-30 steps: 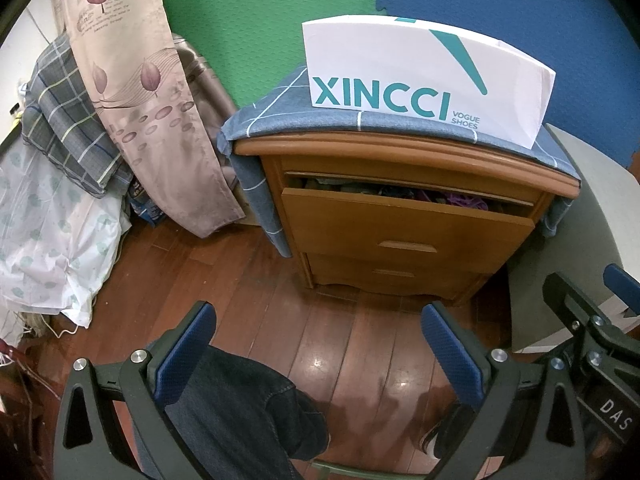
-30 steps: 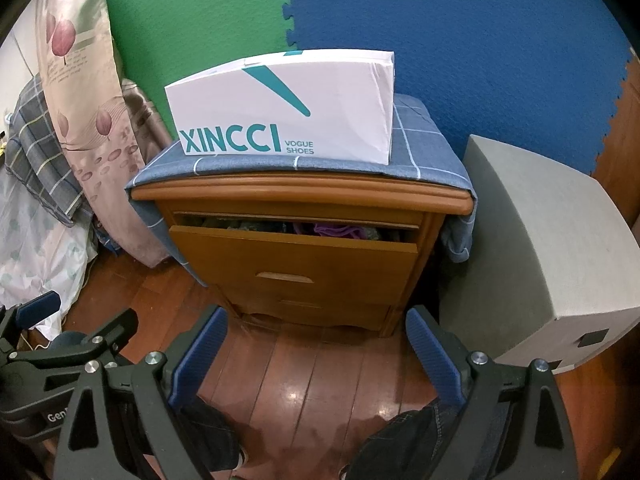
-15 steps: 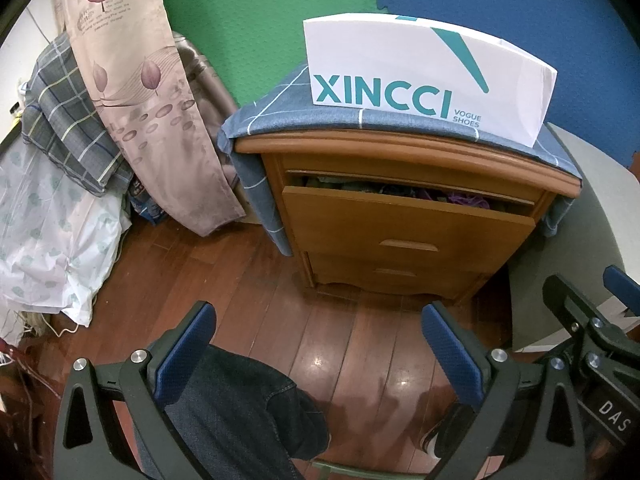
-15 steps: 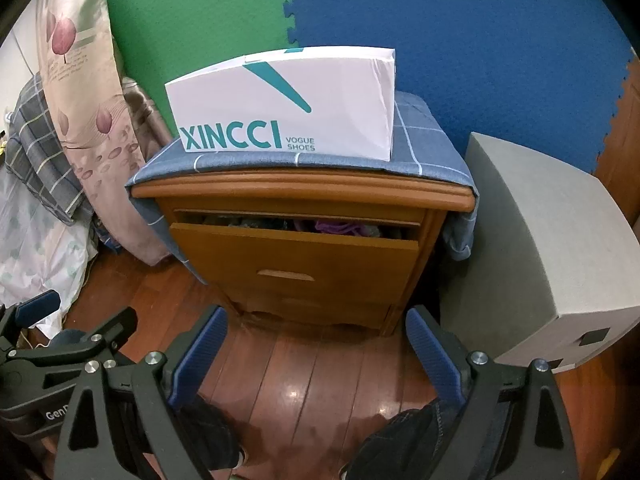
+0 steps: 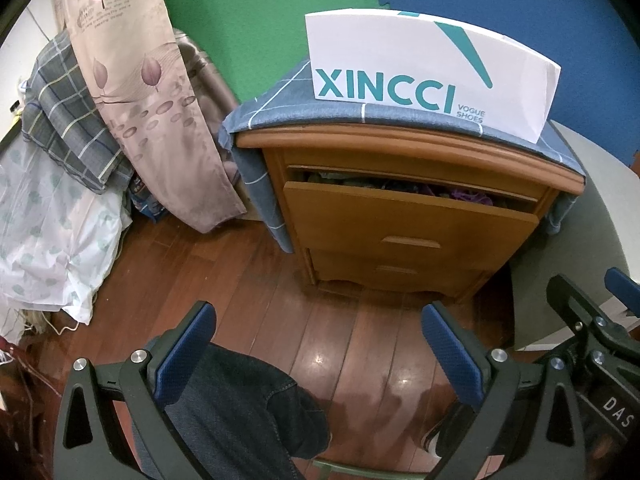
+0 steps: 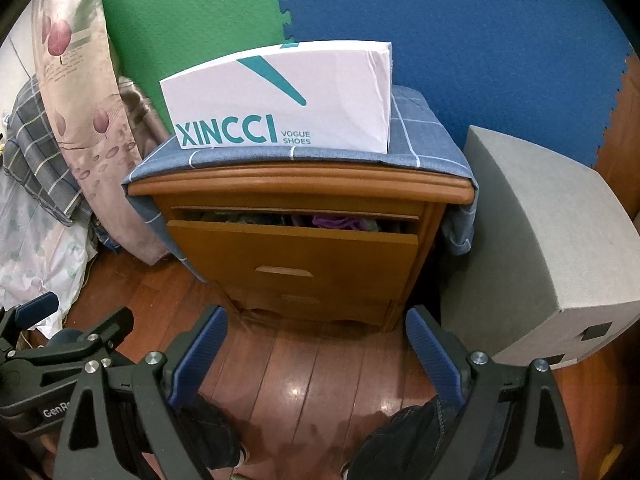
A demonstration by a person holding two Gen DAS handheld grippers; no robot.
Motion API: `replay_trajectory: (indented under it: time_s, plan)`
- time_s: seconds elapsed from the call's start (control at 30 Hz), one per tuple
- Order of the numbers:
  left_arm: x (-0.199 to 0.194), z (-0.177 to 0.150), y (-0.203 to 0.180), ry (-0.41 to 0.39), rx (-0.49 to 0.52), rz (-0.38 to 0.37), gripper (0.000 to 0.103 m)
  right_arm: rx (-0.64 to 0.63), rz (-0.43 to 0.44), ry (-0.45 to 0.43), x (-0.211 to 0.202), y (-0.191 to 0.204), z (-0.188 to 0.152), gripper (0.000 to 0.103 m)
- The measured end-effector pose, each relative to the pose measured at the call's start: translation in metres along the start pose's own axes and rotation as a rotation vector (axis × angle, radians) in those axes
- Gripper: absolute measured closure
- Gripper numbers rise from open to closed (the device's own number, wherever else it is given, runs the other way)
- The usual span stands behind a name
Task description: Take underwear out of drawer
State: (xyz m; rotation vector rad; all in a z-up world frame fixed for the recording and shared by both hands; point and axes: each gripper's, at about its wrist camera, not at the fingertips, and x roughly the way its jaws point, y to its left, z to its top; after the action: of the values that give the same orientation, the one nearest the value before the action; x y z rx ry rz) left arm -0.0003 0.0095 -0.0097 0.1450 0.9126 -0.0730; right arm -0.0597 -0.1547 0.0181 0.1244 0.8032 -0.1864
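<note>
A wooden nightstand (image 5: 404, 160) (image 6: 300, 190) stands ahead of both grippers. Its top drawer (image 5: 408, 220) (image 6: 292, 248) is pulled partly out. Dark and purple underwear (image 5: 468, 195) (image 6: 340, 222) shows in the gap above the drawer front. My left gripper (image 5: 318, 334) hangs open over the wooden floor, well short of the drawer. My right gripper (image 6: 316, 336) is open too, low before the nightstand's foot, with nothing between its fingers. The right gripper's body also shows at the lower right of the left wrist view.
A white XINCCI shoe box (image 5: 428, 72) (image 6: 280, 112) sits on a blue checked cloth (image 6: 424, 148) over the nightstand. A grey box (image 6: 548, 240) stands right of it. Floral fabric (image 5: 140, 80) and bedding (image 5: 48, 220) lie at left. A person's jeans-clad legs (image 5: 240, 408) are below.
Both views have crept slightly closer to the nightstand; the drawer gap looks a little larger. Both grippers stay open and empty.
</note>
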Motion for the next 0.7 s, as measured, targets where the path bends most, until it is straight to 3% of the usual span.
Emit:
replay_trajectory:
  time_s: [0.7]
  plan:
    - [0.0088, -0.0017, -0.0034, 0.025, -0.009, -0.006, 0.001, 0.023, -0.007, 0.006, 0.0048, -0.0102, 0.0036, 0.01]
